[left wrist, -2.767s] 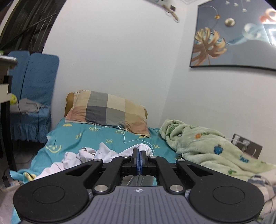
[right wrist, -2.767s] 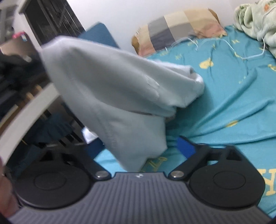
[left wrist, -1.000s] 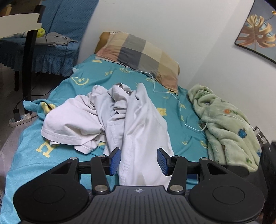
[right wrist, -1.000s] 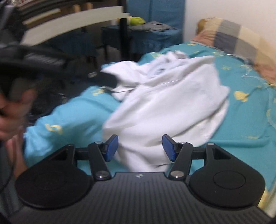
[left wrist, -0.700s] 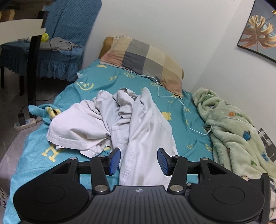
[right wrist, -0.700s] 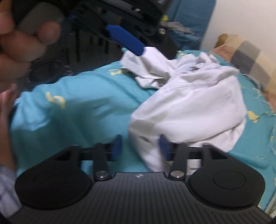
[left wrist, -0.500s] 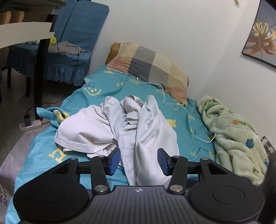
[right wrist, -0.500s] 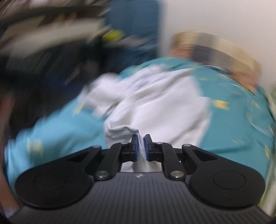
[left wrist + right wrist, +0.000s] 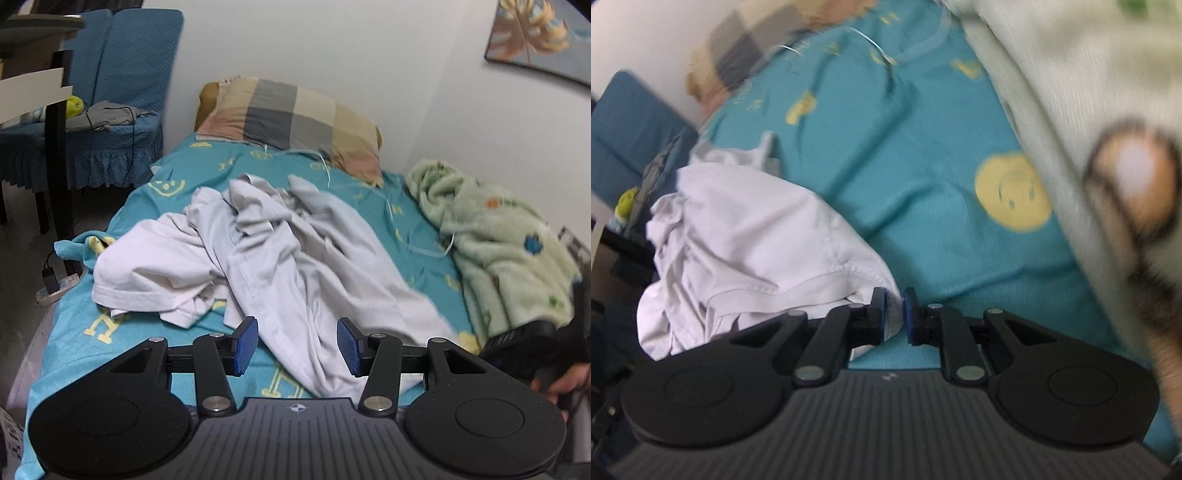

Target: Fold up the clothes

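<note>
A pile of white clothes [image 9: 280, 254] is being kept crumpled on the teal bed sheet [image 9: 236, 166], between the checked pillow [image 9: 291, 118] and the near edge. The left gripper [image 9: 297, 345] is being held above the pile's near end, fingers apart, nothing clamped. A corner of the cloth is being pinched in the right gripper [image 9: 894, 315], whose jaws are opening slightly. A green blanket [image 9: 495, 236] is lying beside the pile.

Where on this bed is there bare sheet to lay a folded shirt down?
Bare teal sheet lies between the checked pillow and the white clothes pile, crossed by a white cable. A strip runs between the pile and the green blanket. The bed's middle is crowded with clothes.
</note>
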